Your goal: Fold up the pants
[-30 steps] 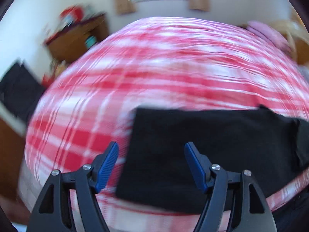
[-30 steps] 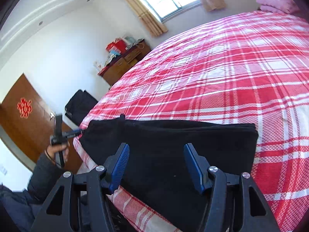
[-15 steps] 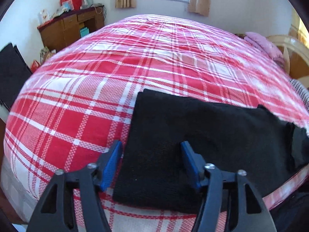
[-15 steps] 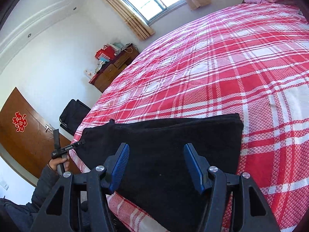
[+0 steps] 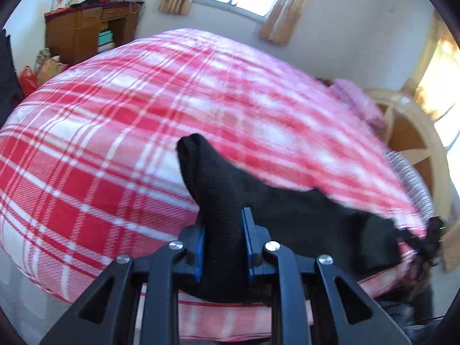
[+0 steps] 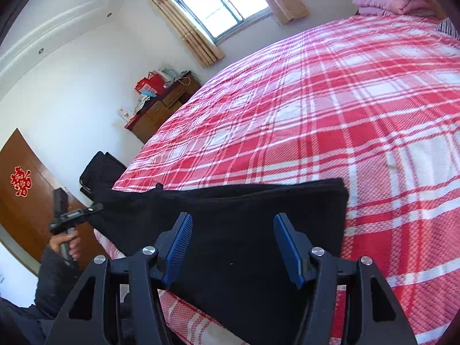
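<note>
Black pants [image 6: 230, 230] lie folded lengthwise near the front edge of a red and white plaid bed [image 6: 330, 109]. My left gripper [image 5: 222, 244] is shut on one end of the pants [image 5: 218, 195] and lifts it, the cloth bunched up between the blue pads. In the right wrist view the left gripper [image 6: 72, 218] shows at the far left, holding that end. My right gripper [image 6: 233, 235] is open, its blue fingers hovering over the other end of the pants, touching nothing.
A wooden dresser [image 5: 86, 28] with clutter stands by the window wall. A pink folded blanket [image 6: 394, 0] lies at the head of the bed. A black bag [image 6: 100, 169] and a brown door [image 6: 26, 195] are at the left. A wooden headboard [image 5: 408, 143] is at the right.
My left gripper has closed on the end of the pants and raised it off the bed. My right gripper stays open over the other end, shifted slightly.
</note>
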Demonstrator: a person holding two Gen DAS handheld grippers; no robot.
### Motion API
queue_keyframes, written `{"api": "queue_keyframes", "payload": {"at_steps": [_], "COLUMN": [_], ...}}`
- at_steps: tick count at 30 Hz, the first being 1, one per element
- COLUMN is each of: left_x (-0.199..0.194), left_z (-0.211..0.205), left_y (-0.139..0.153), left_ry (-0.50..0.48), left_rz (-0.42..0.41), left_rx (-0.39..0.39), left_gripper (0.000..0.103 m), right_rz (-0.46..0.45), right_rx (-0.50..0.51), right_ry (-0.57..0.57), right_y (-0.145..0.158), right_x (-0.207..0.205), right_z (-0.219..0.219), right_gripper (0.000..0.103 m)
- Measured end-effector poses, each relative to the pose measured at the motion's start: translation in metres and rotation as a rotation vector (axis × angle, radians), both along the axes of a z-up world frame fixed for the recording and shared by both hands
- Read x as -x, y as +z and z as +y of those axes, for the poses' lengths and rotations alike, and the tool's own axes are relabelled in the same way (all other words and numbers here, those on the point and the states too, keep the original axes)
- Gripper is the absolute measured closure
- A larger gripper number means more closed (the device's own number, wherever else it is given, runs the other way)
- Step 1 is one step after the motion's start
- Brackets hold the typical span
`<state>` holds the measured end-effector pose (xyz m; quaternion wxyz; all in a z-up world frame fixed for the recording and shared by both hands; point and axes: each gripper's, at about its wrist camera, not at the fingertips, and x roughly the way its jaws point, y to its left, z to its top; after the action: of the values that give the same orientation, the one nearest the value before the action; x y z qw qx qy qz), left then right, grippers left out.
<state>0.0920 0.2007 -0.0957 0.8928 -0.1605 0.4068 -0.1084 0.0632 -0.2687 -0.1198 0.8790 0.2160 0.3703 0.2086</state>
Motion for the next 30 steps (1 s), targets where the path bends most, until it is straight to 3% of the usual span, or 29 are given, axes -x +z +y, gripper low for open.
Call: {"api": "queue_keyframes", "payload": {"at_steps": [2, 9, 15, 30], "left_x": [0.002, 0.010, 0.007, -0.009], "left_z": [-0.012, -0.068, -0.117, -0.240], "left_y": [0.013, 0.053, 0.071, 0.081], "left_ry": [-0.030, -0.141, -0.262, -0.503], "left_rz": [-0.026, -0.114, -0.152, -0.113], "left_rx": [0.042, 0.004, 0.027, 0.031], "left_gripper": [0.081, 0.081, 0.081, 0.081], "right_rz": [-0.007, 0.060, 0.076, 0.084], "right_rx": [0.020, 0.083, 0.081, 0.064], "right_ry": [-0.027, -0.074, -0.071, -0.117], "right_y": [0.005, 0.004, 0.005, 0.000], "right_x": [0.002, 0.004, 0.005, 0.002], "right_z": [-0.003, -0.011, -0.018, -0.033], "right_gripper": [0.042, 0.042, 0.042, 0.042]}}
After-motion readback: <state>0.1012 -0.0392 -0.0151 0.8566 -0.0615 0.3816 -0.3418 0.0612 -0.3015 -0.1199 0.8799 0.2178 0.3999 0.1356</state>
